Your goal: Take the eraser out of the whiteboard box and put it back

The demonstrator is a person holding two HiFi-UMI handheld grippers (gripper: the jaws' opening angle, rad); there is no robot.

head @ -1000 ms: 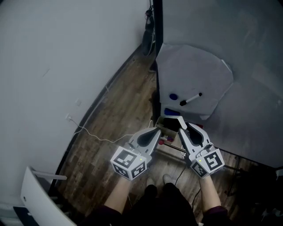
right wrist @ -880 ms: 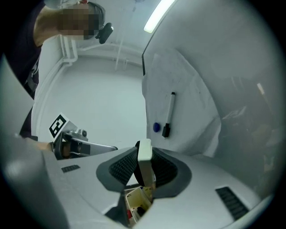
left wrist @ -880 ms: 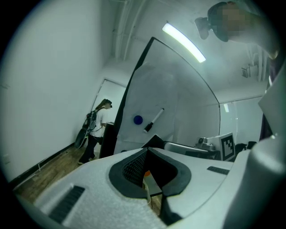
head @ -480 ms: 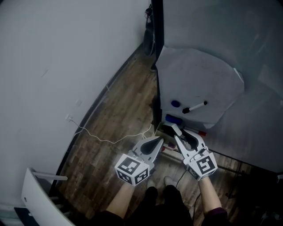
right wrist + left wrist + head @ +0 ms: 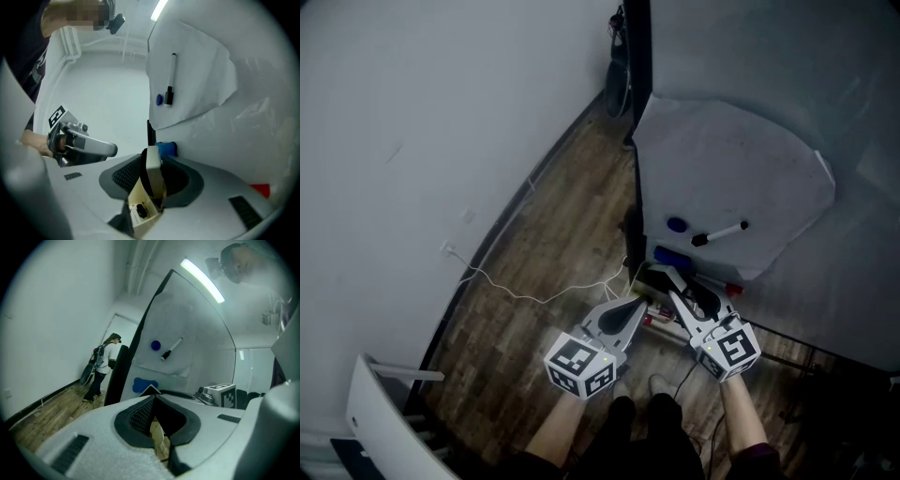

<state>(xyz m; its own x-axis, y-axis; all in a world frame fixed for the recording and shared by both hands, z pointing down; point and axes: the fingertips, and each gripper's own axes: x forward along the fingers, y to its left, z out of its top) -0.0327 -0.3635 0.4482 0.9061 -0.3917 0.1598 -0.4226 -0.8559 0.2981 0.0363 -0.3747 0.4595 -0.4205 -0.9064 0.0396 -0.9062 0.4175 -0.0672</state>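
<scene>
The right gripper reached toward 11 o'clock over the cream whiteboard box. Its fingers had just been spreading and stood released, with the box's upright flap between the pads and not visibly pinched. The left gripper sat just at 7 o'clock of the box, its fingers clenched on nothing. A blue block, seemingly the eraser, lay outside the box at its 1 o'clock, against the lower edge of the whiteboard. Higher on the board hung a marker, and a blue magnet at the marker's 9 o'clock.
</scene>
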